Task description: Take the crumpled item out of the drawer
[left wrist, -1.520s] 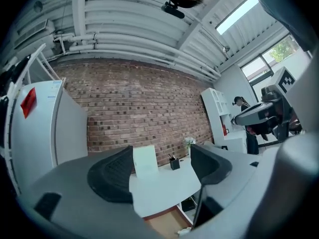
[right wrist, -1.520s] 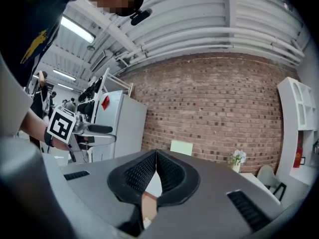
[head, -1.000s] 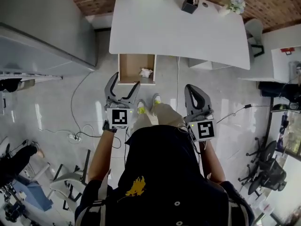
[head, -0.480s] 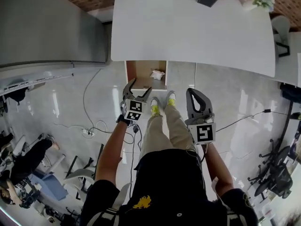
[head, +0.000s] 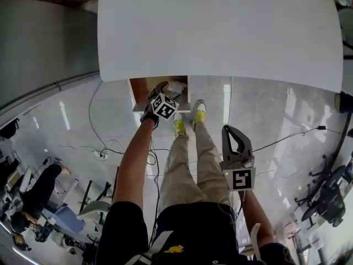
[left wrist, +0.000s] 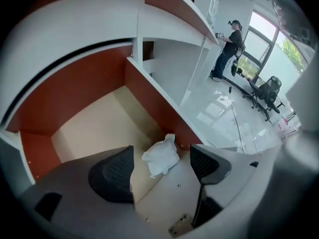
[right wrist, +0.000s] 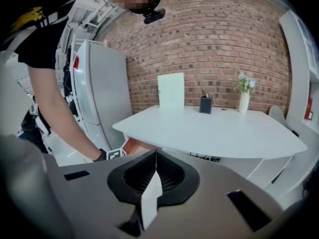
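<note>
From the head view, the person's left arm is stretched straight forward and down. The left gripper (head: 159, 90) reaches into the single open drawer (head: 135, 95) under the white table (head: 220, 32). The one crumpled item (head: 176, 86) lies in the drawer just to the right of those fingers. The right arm is bent and kept close by the hip. The right gripper (head: 229, 132) points forward over the floor, well short of the drawer. Two yellow-green shoes (head: 180, 127) stand between the two grippers

In the left gripper view, the two fingers (left wrist: 112, 176) are spread wide with nothing gripped. The white crumpled item (left wrist: 160, 156) sits on the pale drawer floor (left wrist: 94, 126), just ahead of the gap between the fingertips. It lies close to the reddish wall beyond the right finger. One person (left wrist: 230, 39) stands far off past that finger

In the right gripper view, the two fingers (right wrist: 172, 176) are pressed together and hold nothing. Beyond their tips the table carries one pale green board (right wrist: 171, 91), one dark pen holder (right wrist: 205, 104) and one vase of flowers (right wrist: 243, 96). The outstretched left arm (right wrist: 65, 118) slants down to the left of the fingers
</note>
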Demonstrator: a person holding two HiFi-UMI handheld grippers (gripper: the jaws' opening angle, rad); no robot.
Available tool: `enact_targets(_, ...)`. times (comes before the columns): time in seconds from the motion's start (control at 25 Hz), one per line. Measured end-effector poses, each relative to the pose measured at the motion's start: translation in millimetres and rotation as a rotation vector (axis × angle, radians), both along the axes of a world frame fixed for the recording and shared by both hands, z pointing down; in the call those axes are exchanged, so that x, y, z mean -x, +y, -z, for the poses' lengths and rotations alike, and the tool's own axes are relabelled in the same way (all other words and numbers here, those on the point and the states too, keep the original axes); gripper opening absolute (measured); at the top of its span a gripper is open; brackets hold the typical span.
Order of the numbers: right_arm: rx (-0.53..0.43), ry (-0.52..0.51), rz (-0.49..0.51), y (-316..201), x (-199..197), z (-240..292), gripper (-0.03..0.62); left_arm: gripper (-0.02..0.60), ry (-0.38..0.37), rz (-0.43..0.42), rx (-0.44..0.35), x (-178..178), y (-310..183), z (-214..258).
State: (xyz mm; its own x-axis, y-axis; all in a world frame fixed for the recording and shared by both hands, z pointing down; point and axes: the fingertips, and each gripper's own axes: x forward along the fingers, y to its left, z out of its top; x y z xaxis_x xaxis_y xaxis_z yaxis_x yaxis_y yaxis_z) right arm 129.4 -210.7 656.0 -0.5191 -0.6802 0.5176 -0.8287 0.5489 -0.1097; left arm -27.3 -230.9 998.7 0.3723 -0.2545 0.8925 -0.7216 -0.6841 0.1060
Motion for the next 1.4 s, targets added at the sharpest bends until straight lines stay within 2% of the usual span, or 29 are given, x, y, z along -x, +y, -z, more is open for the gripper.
enact_targets(0.2,-0.012,0.022,-0.069,-18,-28,-13,0.028,0.370,-0.050,-0.046,0.017,-15,-2,-41)
enact_targets(0.32,-0.012,0.046,-0.066,-23,-40,-17,0.028,0.370,-0.082,-0.069,0.102,-19,11,-68)
enact_targets(0.4,-0.027,0.053,-0.048,-27,-38,-18,0.028,0.370,-0.146,-0.088,0.139,-12,13,-79)
enact_targets(0.44,-0.035,0.047,-0.043,-28,-34,-15,0.028,0.244,-0.178,-0.087,0.122,-7,10,-75)
enact_targets(0.48,-0.040,0.039,-0.040,-28,-30,-11,0.028,0.018,-0.191,-0.070,0.089,-5,4,-64)
enact_targets(0.64,-0.069,0.014,-0.016,-25,-11,12,0.028,0.017,-0.080,0.114,-0.003,-13,-9,1)
enact_targets(0.8,-0.114,-0.012,0.005,-22,7,60,0.028,0.017,0.021,0.253,-0.084,-12,4,99)
enact_targets(0.96,-0.177,-0.029,0.026,-22,22,123,0.028,0.017,0.077,0.278,-0.185,-12,25,209)
enact_targets(1.12,-0.214,-0.058,0.043,-12,37,170,0.028,0.017,0.115,0.272,-0.324,-5,33,314)
enact_targets(1.24,-0.238,-0.064,0.073,-2,52,203,0.028,0.017,0.129,0.288,-0.440,8,25,393)
enact_targets(1.4,-0.358,-0.011,0.160,-15,68,241,0.028,0.017,0.158,0.349,-0.581,25,-3,479)
